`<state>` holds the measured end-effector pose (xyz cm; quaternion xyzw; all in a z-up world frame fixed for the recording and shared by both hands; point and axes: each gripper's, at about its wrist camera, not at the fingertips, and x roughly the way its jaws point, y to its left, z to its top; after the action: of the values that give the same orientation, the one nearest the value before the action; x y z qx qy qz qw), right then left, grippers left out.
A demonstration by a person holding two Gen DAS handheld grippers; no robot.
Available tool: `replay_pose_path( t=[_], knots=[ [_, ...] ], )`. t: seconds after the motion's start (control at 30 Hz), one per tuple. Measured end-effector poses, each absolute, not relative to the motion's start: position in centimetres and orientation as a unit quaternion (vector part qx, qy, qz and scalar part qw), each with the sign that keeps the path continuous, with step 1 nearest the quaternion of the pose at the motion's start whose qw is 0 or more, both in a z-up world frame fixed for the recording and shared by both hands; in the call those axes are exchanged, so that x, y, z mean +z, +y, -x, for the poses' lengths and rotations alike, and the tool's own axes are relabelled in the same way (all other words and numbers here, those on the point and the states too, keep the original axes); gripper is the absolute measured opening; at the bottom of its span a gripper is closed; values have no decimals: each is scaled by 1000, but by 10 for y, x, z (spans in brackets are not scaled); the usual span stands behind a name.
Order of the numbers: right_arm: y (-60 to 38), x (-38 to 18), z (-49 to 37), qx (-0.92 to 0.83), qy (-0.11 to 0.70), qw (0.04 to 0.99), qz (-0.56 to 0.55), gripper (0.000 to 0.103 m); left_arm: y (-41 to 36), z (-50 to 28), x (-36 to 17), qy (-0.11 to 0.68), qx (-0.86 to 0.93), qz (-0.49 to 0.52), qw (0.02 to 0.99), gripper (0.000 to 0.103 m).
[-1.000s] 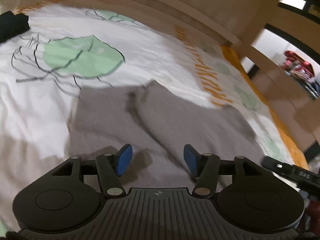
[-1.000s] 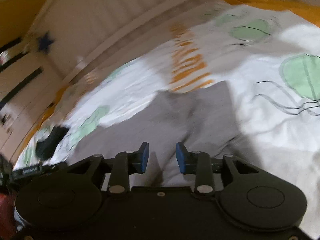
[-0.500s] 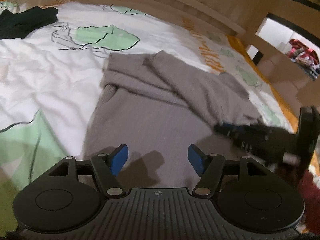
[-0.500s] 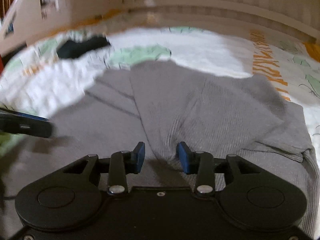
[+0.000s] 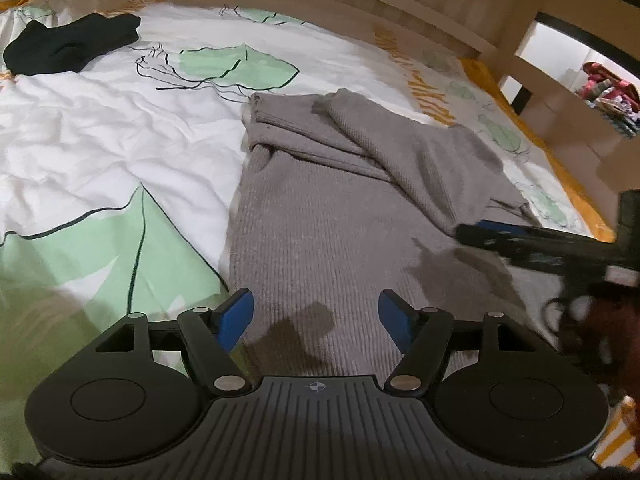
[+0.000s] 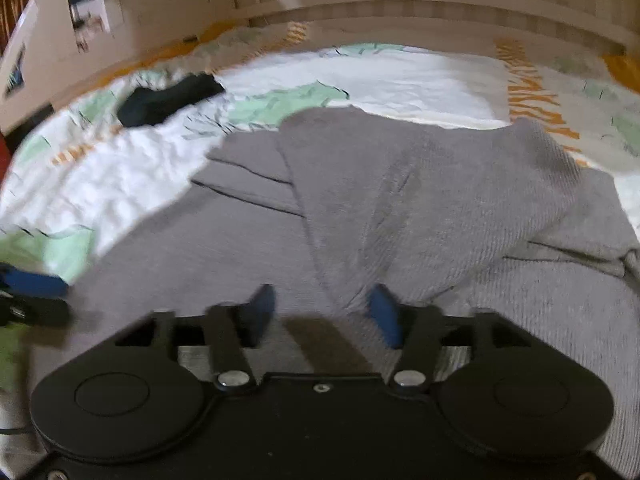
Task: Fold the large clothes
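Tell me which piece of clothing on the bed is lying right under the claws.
The grey sweater, spread on the bedsheet with its sleeves folded across it. The black garment lies bunched far off by the headboard.

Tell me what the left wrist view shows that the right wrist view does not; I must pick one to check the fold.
Left wrist only: the right claw reaching in over the sweater, a shelf with colourful items past the bed, and the sweater's ribbed edge sharply. Right wrist only: the left claw's blue pad at the frame edge, and cardboard boxes behind the bed. Both: the grey sweater with its sleeves folded across, the black garment, the leaf-print bedsheet, the wooden headboard, and each view's own claw, jaws apart and empty.
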<state>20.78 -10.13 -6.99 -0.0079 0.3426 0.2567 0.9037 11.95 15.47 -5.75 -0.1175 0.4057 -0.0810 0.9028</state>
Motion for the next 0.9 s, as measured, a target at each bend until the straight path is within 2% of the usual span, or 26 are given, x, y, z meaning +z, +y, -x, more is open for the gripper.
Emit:
replay_pose_path(
  t=[0.1, 0.2, 0.4, 0.6, 0.9],
  knots=[
    [-120, -51, -192, 262, 336, 904, -32, 66, 153, -113, -53, 402, -80, 113, 905, 69],
    [-147, -33, -173, 262, 337, 899, -94, 78, 152, -106, -49, 400, -83, 104, 907, 70],
    [-204, -15, -135, 229, 353, 891, -170, 86, 153, -92, -49, 414, -94, 83, 902, 71],
    [-264, -15, -94, 172, 381, 876, -240, 87, 156, -81, -53, 447, -120, 80, 883, 71],
    [-290, -28, -63, 113, 419, 874, -219, 88, 150, -79, -64, 497, -153, 80, 850, 71]
  ],
)
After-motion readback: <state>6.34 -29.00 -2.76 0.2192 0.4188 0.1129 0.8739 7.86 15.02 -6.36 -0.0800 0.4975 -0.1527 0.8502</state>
